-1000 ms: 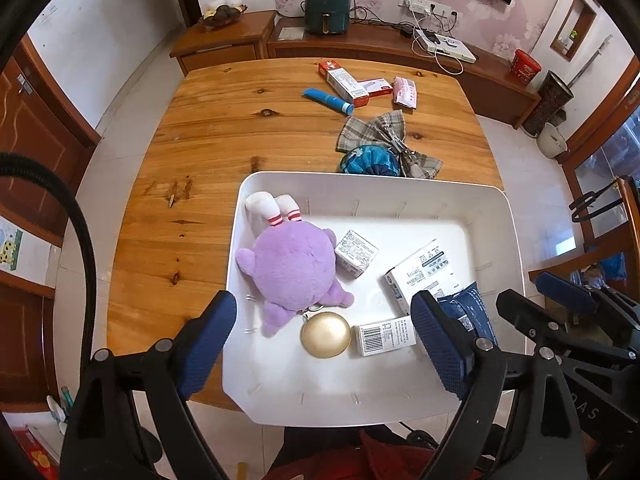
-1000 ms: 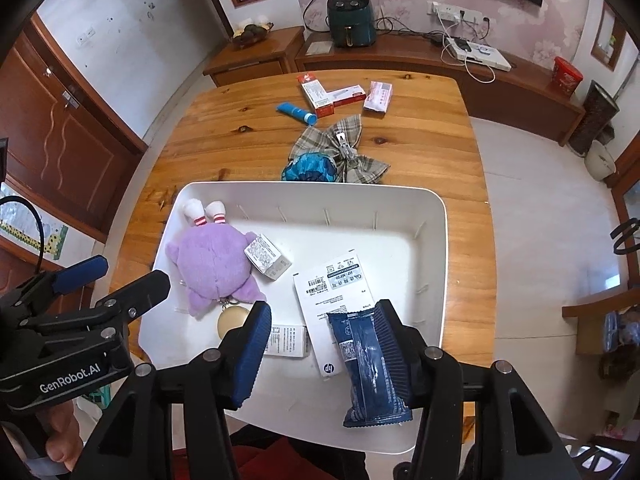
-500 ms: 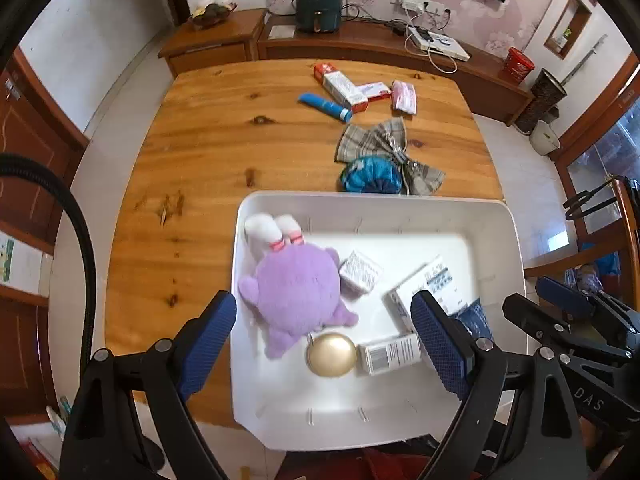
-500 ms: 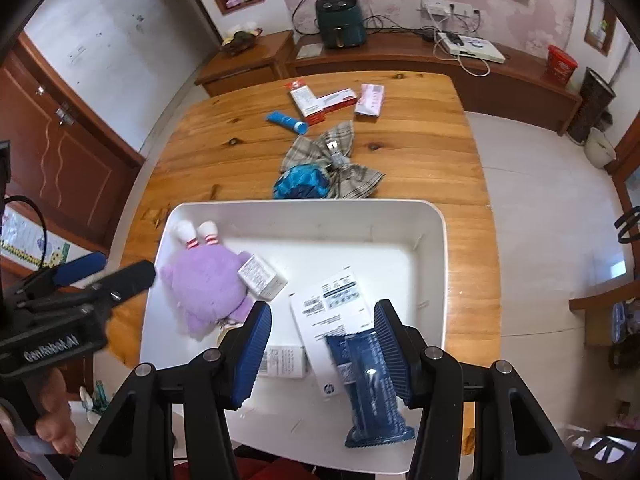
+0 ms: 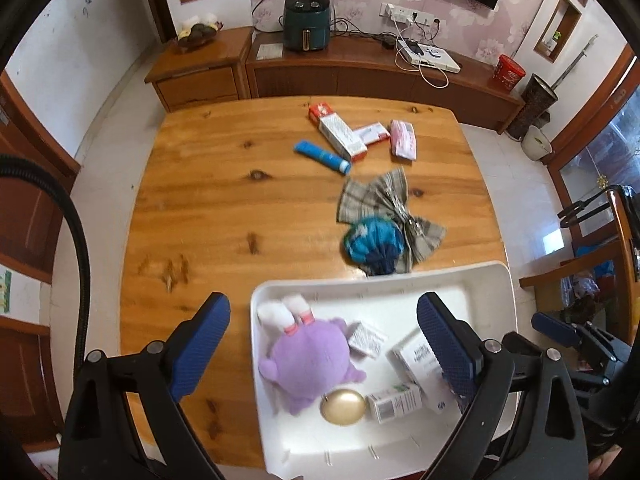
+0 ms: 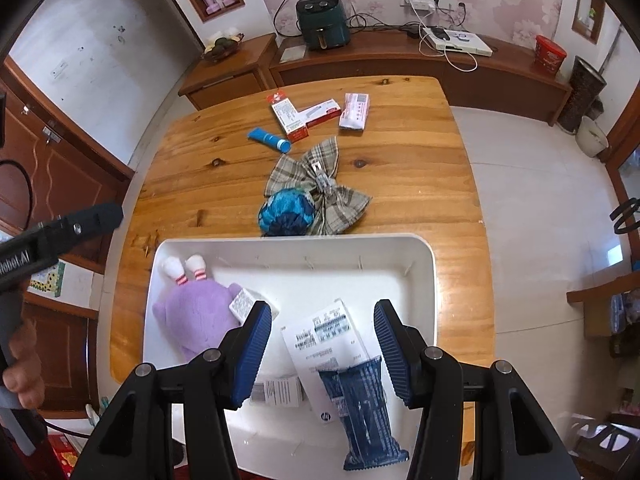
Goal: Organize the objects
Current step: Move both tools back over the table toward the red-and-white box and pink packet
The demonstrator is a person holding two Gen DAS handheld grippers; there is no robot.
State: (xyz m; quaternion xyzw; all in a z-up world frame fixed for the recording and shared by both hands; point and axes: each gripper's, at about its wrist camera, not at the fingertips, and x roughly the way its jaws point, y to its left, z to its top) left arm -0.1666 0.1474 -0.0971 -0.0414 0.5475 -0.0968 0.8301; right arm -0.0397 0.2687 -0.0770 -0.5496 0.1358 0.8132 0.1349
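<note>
A white tray (image 5: 480,280) (image 6: 420,256) sits at the table's near edge. It holds a purple plush toy (image 5: 308,364) (image 6: 192,316), a gold ball (image 5: 343,407), small white boxes (image 5: 394,402), a large white box (image 6: 328,340) and a dark blue packet (image 6: 366,408). My left gripper (image 5: 322,346) is open and empty above the tray's left part. My right gripper (image 6: 322,354) is open and empty above the large white box. On the table beyond the tray lie a blue ball (image 5: 374,242) (image 6: 286,214), a plaid bow (image 5: 380,196) (image 6: 320,184), a blue tube (image 5: 322,156) (image 6: 269,139), red-and-white boxes (image 5: 340,134) (image 6: 290,116) and a pink packet (image 5: 403,144) (image 6: 354,111).
The wooden table (image 5: 224,200) (image 6: 420,160) has bare room on its left half. A low wooden cabinet (image 5: 360,68) with an air fryer (image 5: 307,22) stands behind the table. A chair (image 5: 600,264) is at the right.
Both grippers have pulled up and back from the tray, so more of the far table shows. The dark blue packet lies in the tray, no longer between the right fingers.
</note>
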